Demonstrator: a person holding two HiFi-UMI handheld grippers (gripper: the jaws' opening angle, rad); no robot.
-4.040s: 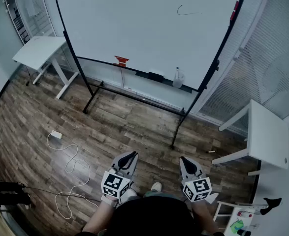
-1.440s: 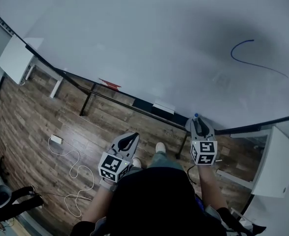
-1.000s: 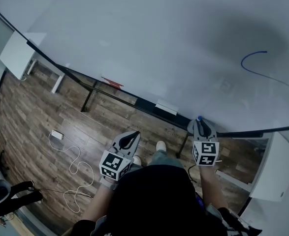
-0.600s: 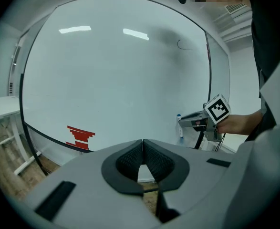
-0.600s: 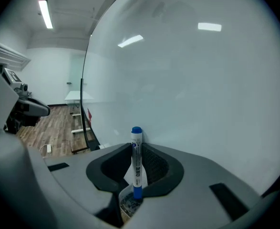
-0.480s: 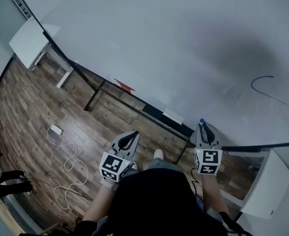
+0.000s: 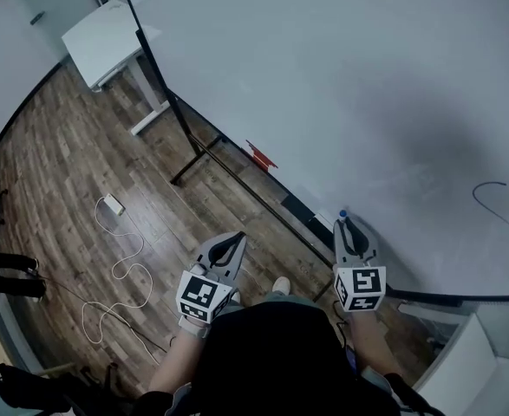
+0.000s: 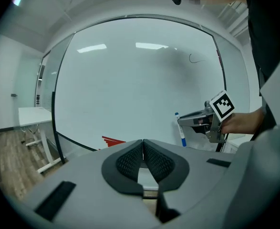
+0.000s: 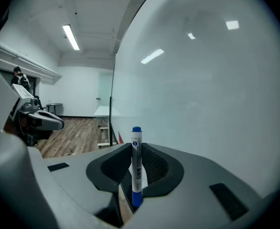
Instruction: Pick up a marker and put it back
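My right gripper pinches a marker upright between its jaws, the blue cap standing above the tips; the head view shows only that cap. My left gripper has its jaws pressed together on nothing, with the whiteboard beyond.

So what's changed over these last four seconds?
The person has stepped up close to the whiteboard. The right gripper, empty four seconds ago, has come forward to the board and now holds a blue marker upright in its fingers. The left gripper stayed low, shut and empty.
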